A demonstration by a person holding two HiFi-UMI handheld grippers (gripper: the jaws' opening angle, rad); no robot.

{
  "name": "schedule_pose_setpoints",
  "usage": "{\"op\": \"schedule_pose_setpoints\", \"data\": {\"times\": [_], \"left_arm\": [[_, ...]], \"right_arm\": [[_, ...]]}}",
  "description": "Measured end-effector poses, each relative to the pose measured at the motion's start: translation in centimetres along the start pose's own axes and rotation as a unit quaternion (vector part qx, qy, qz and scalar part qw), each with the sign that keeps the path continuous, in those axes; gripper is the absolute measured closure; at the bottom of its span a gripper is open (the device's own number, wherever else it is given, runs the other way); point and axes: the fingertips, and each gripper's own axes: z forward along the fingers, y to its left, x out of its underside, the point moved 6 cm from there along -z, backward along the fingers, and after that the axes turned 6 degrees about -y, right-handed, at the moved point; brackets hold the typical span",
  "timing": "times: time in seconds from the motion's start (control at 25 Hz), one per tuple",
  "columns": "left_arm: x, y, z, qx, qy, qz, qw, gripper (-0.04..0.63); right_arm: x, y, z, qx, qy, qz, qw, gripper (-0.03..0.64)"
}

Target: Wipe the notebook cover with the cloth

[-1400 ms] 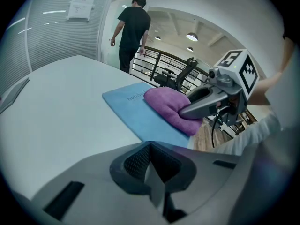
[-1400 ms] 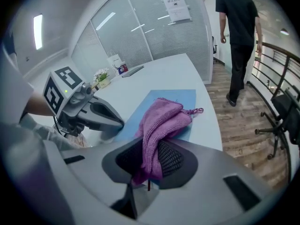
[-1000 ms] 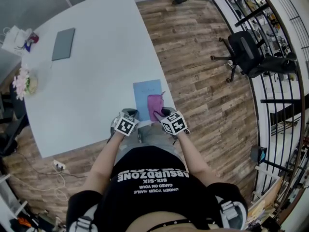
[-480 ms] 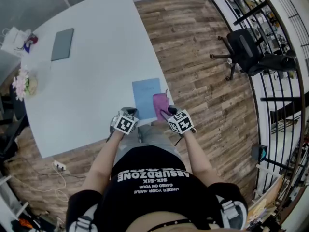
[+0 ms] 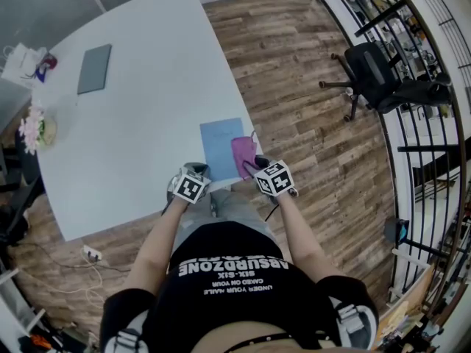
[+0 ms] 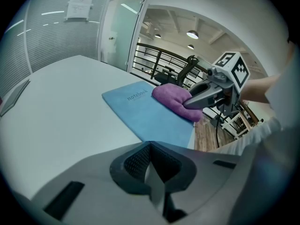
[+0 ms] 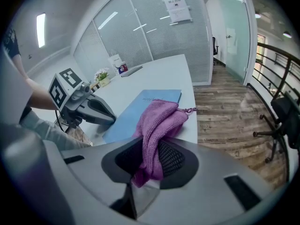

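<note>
Head view: the blue notebook (image 5: 219, 145) lies flat near the right edge of the white surface (image 5: 132, 116). The purple cloth (image 5: 243, 155) covers its right near corner, and the person's body cuts off the surface's near edge. The left claw (image 5: 197, 170) sits just beside the notebook's near left corner and the right claw (image 5: 252, 168) is at the cloth. Both tips are too small here to read. Far off on the surface lie a flat grey slab (image 5: 96, 68) and a small bunch of pale flowers (image 5: 33, 127). An office chair (image 5: 383, 79) stands on the plank floor (image 5: 294, 109).

Left claw view: its two jaws are pressed together with nothing between them, hovering low over bare surface. The notebook cover looks matte and smooth, with a small line of print. The cloth is a soft rounded heap resting on the cover's far side. The right claw's tapered grey tip hides the end of the cloth.

Right claw view: its jaws are clamped on the cloth, a knitted fabric with a ribbed weave and a small loop at one corner. The pinched end disappears between the ridged pads. The cloth drapes forward and hides the notebook's nearer right part.
</note>
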Motion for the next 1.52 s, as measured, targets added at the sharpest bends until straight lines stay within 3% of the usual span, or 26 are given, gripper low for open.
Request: {"op": "schedule_pose_setpoints", "data": {"times": [0.32, 0.8, 1.04, 1.52], "left_arm": [[0.1, 0.1, 0.0, 0.0, 0.001, -0.004, 1.0, 0.58], [0.1, -0.1, 0.1, -0.008, 0.006, -0.011, 0.9999, 0.58], [0.0, -0.3, 0.1, -0.005, 0.0, -0.012, 0.9999, 0.58], [0.1, 0.0, 0.1, -0.005, -0.003, -0.016, 0.9998, 0.58]], "right_arm": [[-1.8, -1.8, 1.4, 0.003, -0.008, 0.037, 0.999, 0.518], [-6.0, -4.4, 4.0, 0.01, -0.002, 0.023, 1.0, 0.515], [-8.0, -5.2, 5.0, 0.03, 0.012, 0.045, 0.998, 0.506], [-7.8, -5.3, 5.2, 0.024, -0.006, 0.058, 0.998, 0.512]]}}
